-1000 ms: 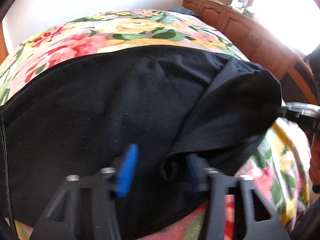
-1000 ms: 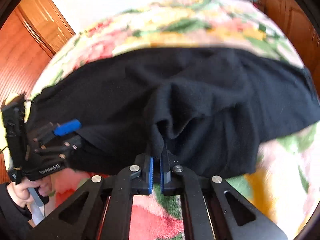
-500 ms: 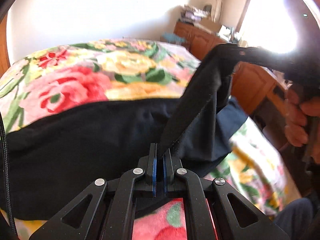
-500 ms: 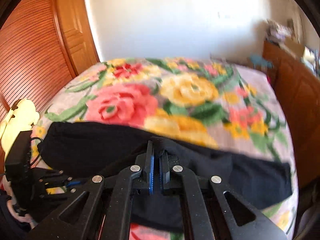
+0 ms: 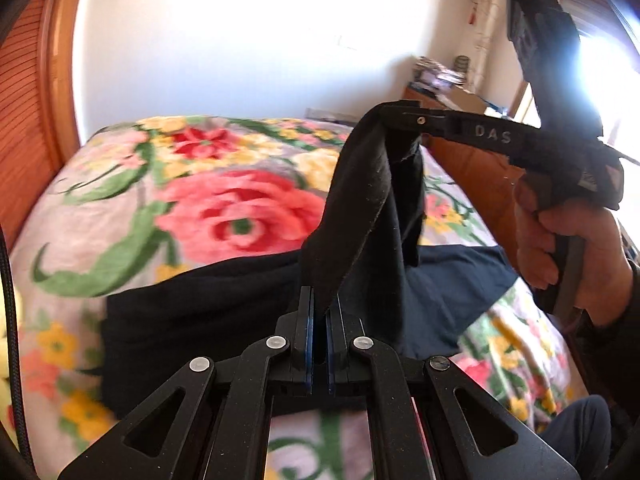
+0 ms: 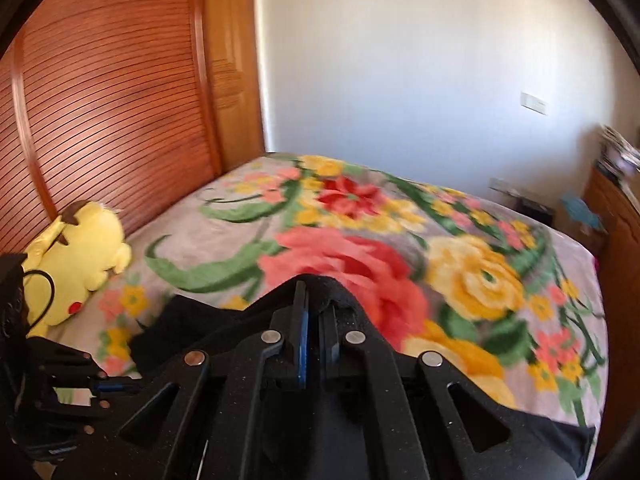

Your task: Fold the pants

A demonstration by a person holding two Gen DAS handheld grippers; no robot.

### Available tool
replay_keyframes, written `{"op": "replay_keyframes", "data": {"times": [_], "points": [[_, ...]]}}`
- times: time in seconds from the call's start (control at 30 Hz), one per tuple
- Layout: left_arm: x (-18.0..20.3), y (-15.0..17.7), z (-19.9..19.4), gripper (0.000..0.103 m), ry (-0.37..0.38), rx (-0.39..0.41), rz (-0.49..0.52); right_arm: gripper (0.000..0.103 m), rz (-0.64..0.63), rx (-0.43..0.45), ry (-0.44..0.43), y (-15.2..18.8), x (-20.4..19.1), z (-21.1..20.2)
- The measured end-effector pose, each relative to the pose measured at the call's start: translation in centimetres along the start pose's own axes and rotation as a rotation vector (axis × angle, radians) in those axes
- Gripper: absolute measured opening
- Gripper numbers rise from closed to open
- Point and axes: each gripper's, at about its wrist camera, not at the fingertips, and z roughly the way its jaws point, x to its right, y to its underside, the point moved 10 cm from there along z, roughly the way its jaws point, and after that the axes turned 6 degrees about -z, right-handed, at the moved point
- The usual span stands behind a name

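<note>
Left wrist view: the left gripper [image 5: 319, 312] has its jaws pinched tight on a fold of the black pants [image 5: 360, 208], and the cloth rises from there in a taut band to the right gripper [image 5: 394, 114], which is clamped on another part of the same edge higher up. A hand [image 5: 568, 248] grips that gripper's handle at the right. The rest of the pants lies as a dark band across the near side of the bed, on the floral blanket [image 5: 224, 200] — the large pink rose shows just beyond it. A wooden dresser [image 5: 472, 160] stands past the bed's far right corner.

Right wrist view: the right gripper [image 6: 314, 312] is closed on black cloth that bunches over its blue pads, the pants [image 6: 192, 320] draping down below it toward the bed's near edge. The left gripper [image 6: 100, 386] sits low at the left — its jaws are not clear here. A yellow plush toy [image 6: 76, 264] lies by the blanket's [image 6: 472, 272] left edge, against the slatted wooden wardrobe [image 6: 100, 112].
</note>
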Motion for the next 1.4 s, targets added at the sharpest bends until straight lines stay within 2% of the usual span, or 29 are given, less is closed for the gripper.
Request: {"op": "replay_keyframes", "data": {"times": [0.17, 0.4, 0.6, 0.7, 0.83, 0.97, 1.0, 1.07, 1.13, 1.23, 1.4], "points": [[-5.7, 2.2, -3.1, 0.004, -0.072, -0.030, -0.026, 0.004, -0.060, -0.047, -0.089, -1.2, -7.2, 5.6], [-12.6, 6.9, -4.8, 0.004, -0.145, -0.083, -0.115, 0.004, -0.123, -0.119, -0.177, 0.1, -15.4, 12.7], [-17.5, 11.1, -2.4, 0.004, -0.210, -0.137, -0.204, 0.004, -0.186, -0.173, -0.235, 2.3, -21.2, 17.6], [-18.2, 12.2, -0.7, 0.004, -0.250, -0.165, -0.216, 0.004, -0.174, -0.198, -0.241, 3.8, -22.6, 20.1], [-18.7, 12.9, 2.2, 0.005, -0.280, -0.188, -0.226, 0.005, -0.129, -0.225, -0.247, 5.6, -23.2, 22.2], [-19.1, 13.5, 3.2, 0.009, -0.291, -0.195, -0.244, 0.014, -0.117, -0.229, -0.275, 6.5, -23.0, 22.1], [-19.4, 13.5, 3.4, 0.011, -0.292, -0.190, -0.257, 0.018, -0.116, -0.223, -0.281, 6.5, -22.6, 21.7], [-20.2, 13.3, 3.2, 0.020, -0.297, -0.172, -0.270, 0.032, -0.119, -0.207, -0.275, 6.5, -21.8, 21.0], [-20.3, 13.0, 2.8, 0.023, -0.306, -0.148, -0.261, 0.053, -0.121, -0.188, -0.266, 6.4, -20.7, 20.0], [-19.5, 12.1, 2.0, 0.033, -0.317, -0.097, -0.212, 0.053, -0.127, -0.173, -0.248, 6.6, -19.0, 18.4], [-17.3, 10.2, 0.8, 0.034, -0.321, -0.045, -0.151, 0.053, -0.105, -0.134, -0.218, 7.9, -14.9, 14.2]]}}
